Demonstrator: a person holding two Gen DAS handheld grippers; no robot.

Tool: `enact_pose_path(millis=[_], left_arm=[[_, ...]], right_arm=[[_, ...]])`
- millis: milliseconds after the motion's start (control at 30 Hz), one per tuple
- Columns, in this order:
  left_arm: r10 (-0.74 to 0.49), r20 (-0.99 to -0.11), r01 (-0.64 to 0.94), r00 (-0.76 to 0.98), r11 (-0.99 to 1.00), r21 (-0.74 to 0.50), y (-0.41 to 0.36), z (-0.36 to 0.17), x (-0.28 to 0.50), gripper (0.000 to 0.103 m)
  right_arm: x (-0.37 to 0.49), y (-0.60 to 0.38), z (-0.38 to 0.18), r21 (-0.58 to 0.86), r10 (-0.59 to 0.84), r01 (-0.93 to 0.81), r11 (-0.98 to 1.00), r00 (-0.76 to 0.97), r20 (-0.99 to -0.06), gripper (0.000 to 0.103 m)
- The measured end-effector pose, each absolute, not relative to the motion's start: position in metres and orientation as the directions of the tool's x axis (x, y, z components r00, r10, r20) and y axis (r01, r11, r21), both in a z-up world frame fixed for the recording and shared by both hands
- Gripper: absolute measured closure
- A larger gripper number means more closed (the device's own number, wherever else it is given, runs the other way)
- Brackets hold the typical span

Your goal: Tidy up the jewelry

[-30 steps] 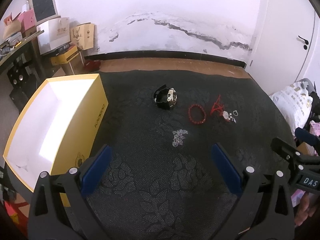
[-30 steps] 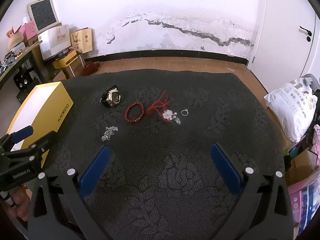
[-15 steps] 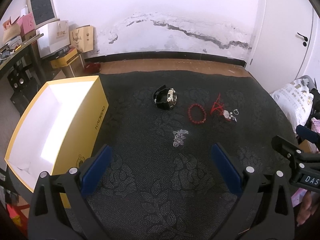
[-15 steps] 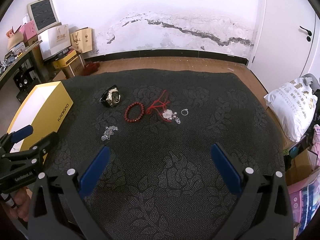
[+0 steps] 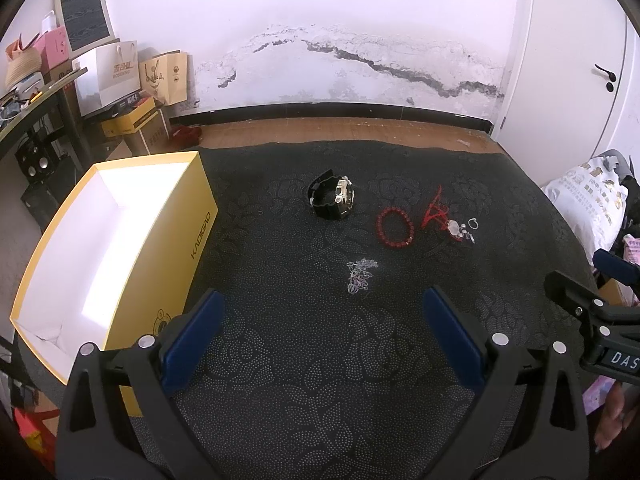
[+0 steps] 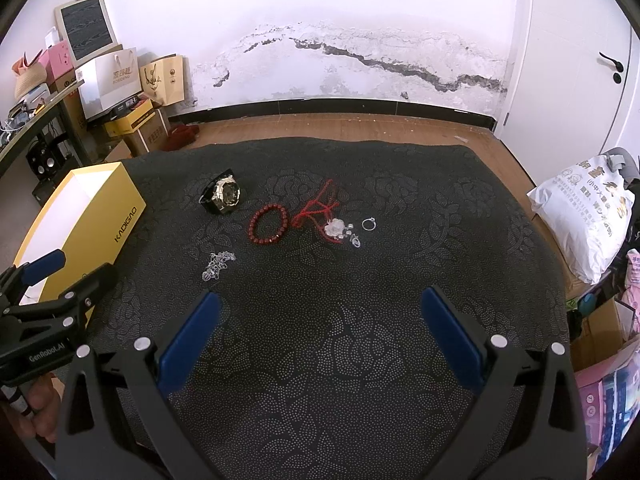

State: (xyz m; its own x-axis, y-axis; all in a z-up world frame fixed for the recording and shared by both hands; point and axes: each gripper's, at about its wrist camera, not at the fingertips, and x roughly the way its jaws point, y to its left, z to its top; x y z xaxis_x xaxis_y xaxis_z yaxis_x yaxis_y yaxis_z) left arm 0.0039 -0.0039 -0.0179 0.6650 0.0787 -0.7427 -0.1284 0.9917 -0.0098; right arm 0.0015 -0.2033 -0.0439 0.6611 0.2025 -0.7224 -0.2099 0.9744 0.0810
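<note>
Judging from the layout, no piece has yet been lifted and the task is taken to be at its opening step, with the approach to a first item in hand. Nearest the cameras, the left gripper point(image 5: 320, 312) is held with its blue-padded jaws spread wide and nothing between them; the right gripper point(image 6: 318, 312) is likewise held wide apart and empty. Both are poised above a dark cloth point(image 6: 360, 360) of dotted, rose-patterned weave, which is judged likely to snag fine links.

Just beyond the left gripper, a silver chain point(image 5: 360, 276) is seen in a loose, tangled heap. Farther on, a row is laid out: a black-strapped wristwatch point(image 6: 222, 195) with a gold-toned case, a red bead bracelet point(image 6: 269, 225) in a closed ring, a red cord necklace point(image 6: 316, 208) with a pale flower pendant point(image 6: 335, 228), small clear trinkets touching the pendant, and a thin silver ring point(image 6: 368, 223) just beside them. All pieces are lying on the cloth, apart from the box.

To the left, an open yellow cardboard box point(image 5: 192, 240), white inside, is standing with nothing visible in it, and is presumed to be the destination.

The next move is judged to call for a lowering onto one piece, likely the chain, with the jaws closed low against the cloth so that the whole heap is gathered
</note>
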Motion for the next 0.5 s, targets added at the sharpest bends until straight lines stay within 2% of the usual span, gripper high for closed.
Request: enact_pose_path(millis=[500], left_arm=[[0.079,-0.741,-0.129,0.666,0.992,-0.011,-0.0029,-0.0185,0.0026,0.006]], right_arm=[[0.0013,-0.2029,-0.0439,0.079,0.202,-0.211,0.974,0.661,-0.723,0.006]])
